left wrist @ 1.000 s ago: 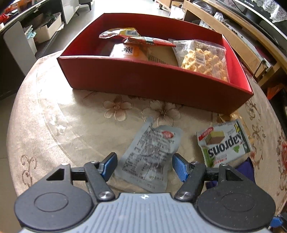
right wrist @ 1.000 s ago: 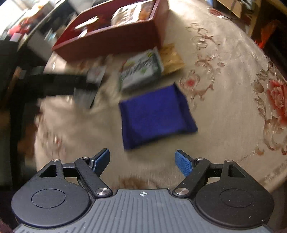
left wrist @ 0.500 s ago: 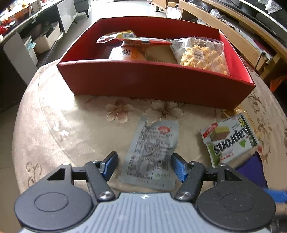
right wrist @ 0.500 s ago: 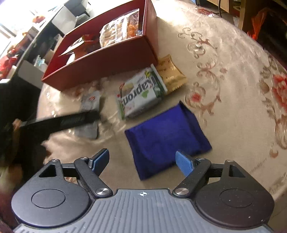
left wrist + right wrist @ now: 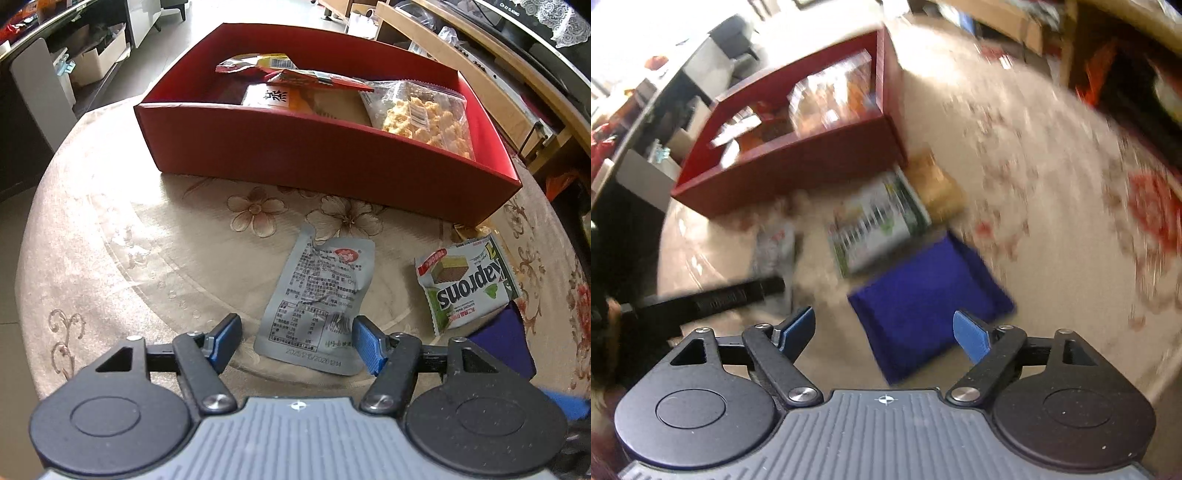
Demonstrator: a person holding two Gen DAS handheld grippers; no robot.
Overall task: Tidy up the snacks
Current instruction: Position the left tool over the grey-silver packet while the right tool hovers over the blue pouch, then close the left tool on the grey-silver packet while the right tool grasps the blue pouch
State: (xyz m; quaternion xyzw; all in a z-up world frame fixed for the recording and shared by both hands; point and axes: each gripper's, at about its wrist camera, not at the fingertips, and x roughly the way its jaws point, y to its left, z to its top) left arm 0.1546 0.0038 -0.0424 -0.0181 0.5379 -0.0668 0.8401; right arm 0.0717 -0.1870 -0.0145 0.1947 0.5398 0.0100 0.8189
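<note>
A grey foil pouch (image 5: 317,299) lies flat on the flowered tablecloth. My left gripper (image 5: 295,343) stands open astride the pouch's near end, its blue pads (image 5: 225,341) not pressing on it. To the right lie a green-and-white Kaprons wafer pack (image 5: 465,288) and a dark blue packet (image 5: 506,343). Behind them stands the red box (image 5: 325,162), which holds a clear bag of yellow puffs (image 5: 424,114) and red-orange packets (image 5: 295,74). My right gripper (image 5: 884,330) hangs open just above the blue packet (image 5: 931,302), with nothing held; this view is blurred.
A small golden packet (image 5: 938,184) lies between the wafer pack (image 5: 875,229) and the corner of the red box (image 5: 798,170). The black bar of the left gripper (image 5: 720,295) reaches in from the left. The round table's edge (image 5: 40,206) curves close by, with furniture and shelves beyond.
The right wrist view has rolled and moved in, so the blue packet now sits between the right fingers' line. The left gripper has stayed over the grey pouch.
</note>
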